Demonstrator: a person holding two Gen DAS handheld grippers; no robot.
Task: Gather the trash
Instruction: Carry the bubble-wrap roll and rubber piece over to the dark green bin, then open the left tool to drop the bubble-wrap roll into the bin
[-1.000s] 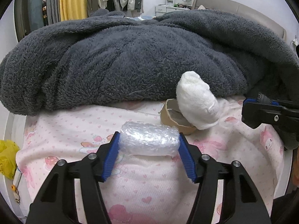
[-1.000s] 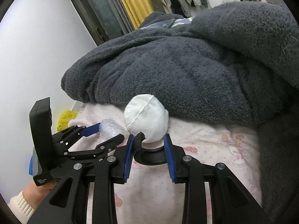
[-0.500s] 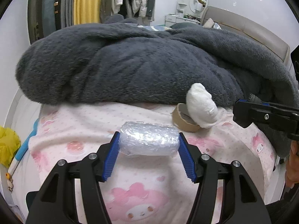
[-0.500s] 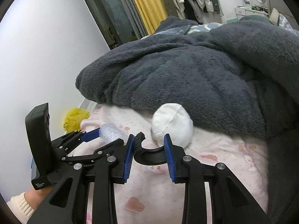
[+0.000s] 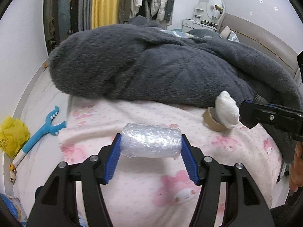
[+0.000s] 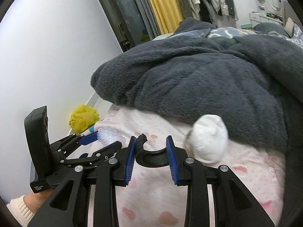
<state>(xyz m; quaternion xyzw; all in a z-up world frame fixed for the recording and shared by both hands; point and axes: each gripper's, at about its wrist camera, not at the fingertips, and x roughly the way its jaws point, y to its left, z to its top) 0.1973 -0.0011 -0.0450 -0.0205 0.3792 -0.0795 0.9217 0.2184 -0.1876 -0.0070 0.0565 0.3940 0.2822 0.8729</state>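
Bed [image 5: 132,113]: pink printed sheet, below and ahead of both sets of fingers.
Blanket [image 5: 161,70]: dark grey fleece heap, beyond the fingertips in both views.
Left gripper [image 5: 151,145]: fingers [image 5: 113,157] closed onto the bubble-wrap roll [image 5: 151,141], one blue pad on each end; roll appears lifted clear of the sheet.
Roll axis: long axis crosswise, spanning finger to finger, ends pointing left and right.
Right gripper [image 6: 151,149]: fingers [image 6: 130,157] partly closed on a curved black piece [image 6: 151,155] bridging the gap between the pads.
White bundle [image 6: 208,138]: on the sheet just right of the right fingertips, against the blanket edge; a cardboard ring [image 5: 213,121] touches it.
Yellow bag [image 6: 83,117]: crumpled, far left beyond the left fingers, off the bed.
Step judged: carrying both pieces to the trash; keep squeeze steady, since the roll is soft and end-gripped.
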